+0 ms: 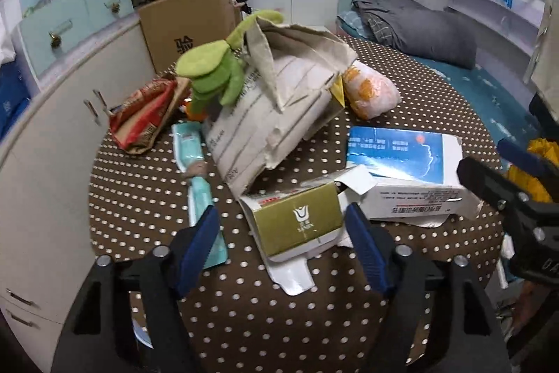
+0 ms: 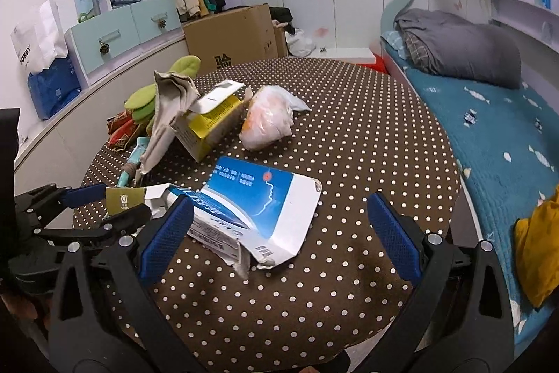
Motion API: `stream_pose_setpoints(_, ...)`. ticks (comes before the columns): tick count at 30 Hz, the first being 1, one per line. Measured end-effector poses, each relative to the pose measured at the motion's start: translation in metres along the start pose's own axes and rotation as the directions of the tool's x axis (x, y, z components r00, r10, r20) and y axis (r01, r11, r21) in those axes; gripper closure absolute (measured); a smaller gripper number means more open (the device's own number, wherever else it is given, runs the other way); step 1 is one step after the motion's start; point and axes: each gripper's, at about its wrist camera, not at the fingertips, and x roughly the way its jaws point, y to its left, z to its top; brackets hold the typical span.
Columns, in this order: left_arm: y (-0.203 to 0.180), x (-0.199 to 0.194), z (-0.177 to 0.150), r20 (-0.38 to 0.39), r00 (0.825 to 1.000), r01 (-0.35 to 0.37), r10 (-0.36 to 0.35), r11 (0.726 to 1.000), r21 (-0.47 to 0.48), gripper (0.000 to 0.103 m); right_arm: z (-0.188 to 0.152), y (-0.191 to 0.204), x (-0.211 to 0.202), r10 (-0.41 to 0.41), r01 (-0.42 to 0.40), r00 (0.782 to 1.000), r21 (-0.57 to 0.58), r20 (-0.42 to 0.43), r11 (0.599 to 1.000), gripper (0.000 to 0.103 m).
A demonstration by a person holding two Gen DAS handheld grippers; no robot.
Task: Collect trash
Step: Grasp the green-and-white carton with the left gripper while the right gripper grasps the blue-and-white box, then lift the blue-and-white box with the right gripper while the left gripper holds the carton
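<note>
A round table [image 1: 286,331] under a brown cloth with white dots carries a loose heap of trash. Nearest the left tool [image 1: 283,240] sits a small olive-gold carton [image 1: 297,222], its white flaps torn open; the tool's blue ribbed pads stand on either side of it, apart from its walls, so the tool is open with the carton between its fingers. To the carton's right lies a flattened blue-and-white box [image 1: 401,159] of glossy card with ragged edges. Behind them a big crumpled grey cardboard box [image 1: 279,100] slumps open, with a green plush toy [image 1: 213,76] leaning on its left side. A long teal wrapper [image 1: 195,170] lies flat to the left, a creased red packet [image 1: 146,114] beyond it, and a soft, puffy plastic bag [image 1: 370,90], white with orange, at the back right.

The right tool [image 2: 279,233] is open wide and empty, its left pad just beside the near edge of the blue-and-white box, which lies between its fingers. A plain brown carton [image 2: 234,37] stands beyond the table, and a bed [image 2: 496,135] with a teal quilted cover runs along the right.
</note>
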Motion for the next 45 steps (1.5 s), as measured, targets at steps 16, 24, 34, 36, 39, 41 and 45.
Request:
stream_pose_setpoints(16,0.003,0.007,0.004,0.012,0.990,0.143,-0.142,0.988,-0.061,0.074,-0.009,0.000,0.018,0.040,-0.038,0.998,0.022,-0.056,0.999,0.006)
stream_pose_setpoints(24,0.006,-0.014,-0.004,0.065,0.990,0.131,-0.124,0.986,-0.103,0.101,-0.006,0.024,0.016,0.019,-0.021,0.999,-0.094,-0.031,0.995,0.008)
stream_pose_setpoints(34,-0.004,-0.040,-0.009,0.100,0.989,0.113,-0.107,0.992,-0.063,0.101,-0.007,0.049,0.034,0.025,-0.041,0.996,-0.192,-0.086,0.981,0.033)
stream_pose_setpoints(36,-0.003,-0.046,-0.010,0.109,0.989,0.102,-0.095,0.993,-0.062,0.101,-0.006,0.048,0.033,0.024,-0.040,0.996,-0.195,-0.085,0.980,0.036)
stream_pose_setpoints(39,0.002,-0.055,-0.012,0.128,0.988,0.093,-0.083,0.993,-0.076,0.101,-0.004,0.048,0.030,0.023,-0.037,0.997,-0.185,-0.077,0.982,0.040)
stream_pose_setpoints(41,0.007,-0.061,-0.015,0.135,0.988,0.087,-0.074,0.992,-0.087,0.101,-0.003,0.049,0.025,0.034,-0.046,0.997,-0.175,-0.070,0.984,0.041)
stream_pose_setpoints(45,0.017,-0.072,-0.021,0.148,0.987,0.077,-0.061,0.992,-0.103,0.101,-0.003,0.052,0.009,0.047,-0.053,0.998,-0.161,-0.040,0.986,0.043)
